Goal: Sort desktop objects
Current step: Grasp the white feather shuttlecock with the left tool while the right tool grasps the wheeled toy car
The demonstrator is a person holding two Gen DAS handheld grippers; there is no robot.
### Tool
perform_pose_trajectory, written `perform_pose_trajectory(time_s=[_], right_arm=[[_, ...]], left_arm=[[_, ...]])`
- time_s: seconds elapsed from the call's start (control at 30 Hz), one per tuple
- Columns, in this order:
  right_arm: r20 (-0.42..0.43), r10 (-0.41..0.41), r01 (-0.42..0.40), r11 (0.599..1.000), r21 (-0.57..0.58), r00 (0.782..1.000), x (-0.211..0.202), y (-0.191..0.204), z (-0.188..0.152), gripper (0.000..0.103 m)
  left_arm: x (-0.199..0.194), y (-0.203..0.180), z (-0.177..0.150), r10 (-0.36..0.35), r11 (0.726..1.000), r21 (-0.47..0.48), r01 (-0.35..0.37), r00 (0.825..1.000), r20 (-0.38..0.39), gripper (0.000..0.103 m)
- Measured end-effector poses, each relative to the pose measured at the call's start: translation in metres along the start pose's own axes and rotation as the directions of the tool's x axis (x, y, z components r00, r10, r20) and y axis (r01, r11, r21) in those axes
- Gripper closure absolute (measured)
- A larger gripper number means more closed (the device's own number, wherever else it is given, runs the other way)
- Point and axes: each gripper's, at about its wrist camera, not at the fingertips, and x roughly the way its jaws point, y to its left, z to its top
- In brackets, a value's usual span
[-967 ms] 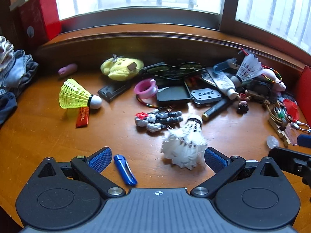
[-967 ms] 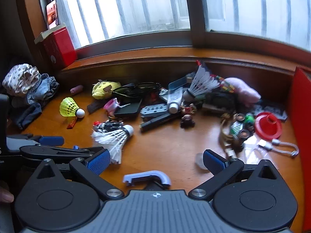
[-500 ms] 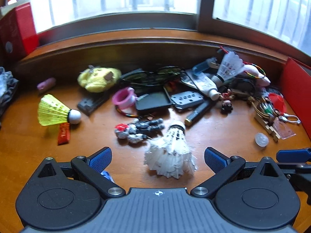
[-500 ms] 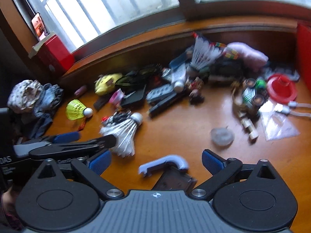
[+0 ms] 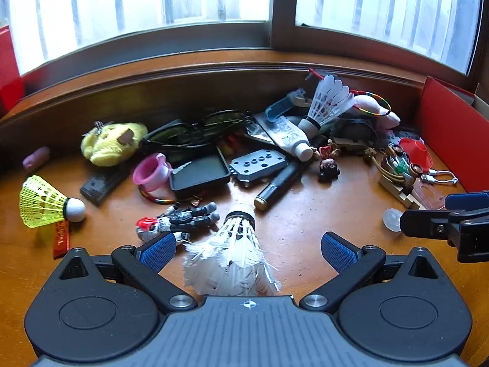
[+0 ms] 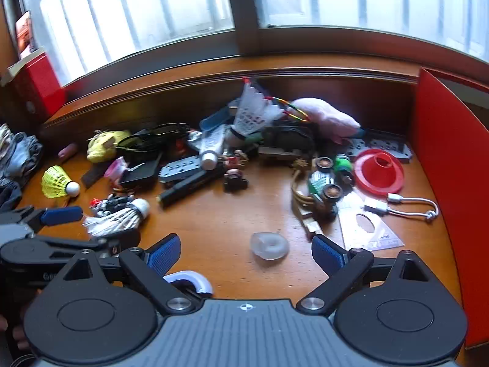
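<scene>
Three shuttlecocks sit scattered on this wooden desk (image 5: pixel 305 232), and nothing looks grouped. The frayed white shuttlecock (image 5: pixel 235 253) lies on its side right between the pads of the left gripper (image 5: pixel 247 246), whose jaws are spread wide and not touching it. The yellow shuttlecock (image 5: pixel 45 203) sits well off to the left, and the third shuttlecock (image 5: pixel 327 102) stands propped in the pile by the back wall. The right gripper (image 6: pixel 244 247) is wide open too, hovering over a clear plastic cap (image 6: pixel 269 245).

Worries, as I see it: those feathers are already ragged, so squeezing the skirt could crush or snap more of them. The toy figure (image 5: pixel 177 220) lies just beside the left pad, so closing might snag it or knock it away.
</scene>
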Motion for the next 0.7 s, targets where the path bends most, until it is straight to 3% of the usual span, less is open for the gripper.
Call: perform_pose_trajectory(time_s=[0.2, 0.47, 0.6, 0.7], right_arm=[[0.003, -0.043, 0.043, 0.999, 0.008, 0.999, 0.0, -0.007, -0.009, 0.014], [0.031, -0.094, 0.092, 0.994, 0.054, 0.995, 0.003, -0.019, -0.007, 0.014], [0.056, -0.114, 0.111, 0.992, 0.053, 0.992, 0.013, -0.026, 0.003, 0.014], [0.071, -0.145, 0.141, 0.988, 0.058, 0.987, 0.026, -0.033, 0.011, 0.023]], left_arm=[[0.014, 0.005, -0.002, -0.057, 0.998, -0.034, 0.056, 0.998, -0.011, 0.026], [0.033, 0.006, -0.001, -0.065, 0.998, -0.027, 0.063, 0.996, -0.057, 0.027], [0.037, 0.006, 0.0, -0.045, 0.999, -0.014, 0.045, 0.998, -0.046, 0.037], [0.038, 0.005, 0.0, -0.038, 0.999, -0.012, 0.038, 0.999, -0.035, 0.039]])
